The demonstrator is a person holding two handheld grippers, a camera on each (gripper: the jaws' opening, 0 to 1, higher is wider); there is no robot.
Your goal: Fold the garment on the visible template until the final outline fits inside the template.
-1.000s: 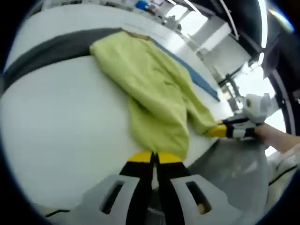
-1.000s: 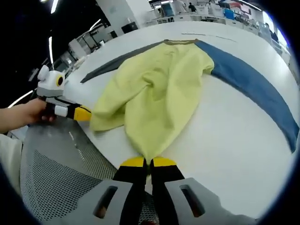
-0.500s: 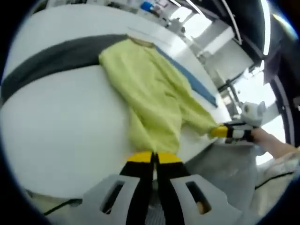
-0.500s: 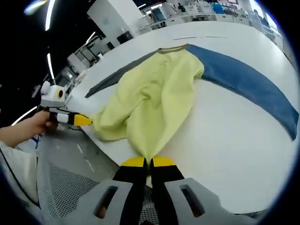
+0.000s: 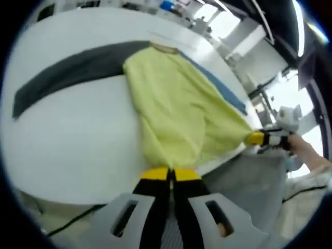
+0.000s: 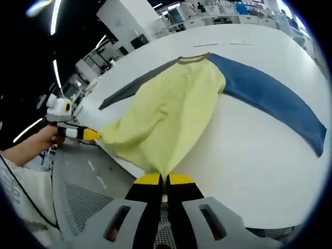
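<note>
A garment with a yellow-green body (image 5: 176, 114) (image 6: 166, 116), a grey sleeve (image 5: 72, 70) (image 6: 132, 85) and a blue sleeve (image 5: 220, 88) (image 6: 270, 96) lies on the white table (image 5: 67, 150) (image 6: 249, 171), its collar (image 6: 193, 58) at the far side. My left gripper (image 5: 171, 175) is shut on one corner of the hem at the table's near edge; in the right gripper view it is seen at the left (image 6: 87, 134). My right gripper (image 6: 165, 180) is shut on the other hem corner, and shows at the right of the left gripper view (image 5: 258, 138). The hem is stretched between them.
Below the table's near edge lies a grey mesh surface (image 6: 85, 207) (image 5: 244, 181). A person's hand (image 6: 36, 142) holds the left gripper. Benches and equipment (image 6: 228, 10) stand beyond the table's far edge.
The two grippers have drawn apart along the table's edge, pulling the bunched body flat and taut. More of both sleeves now lies bare on the table.
</note>
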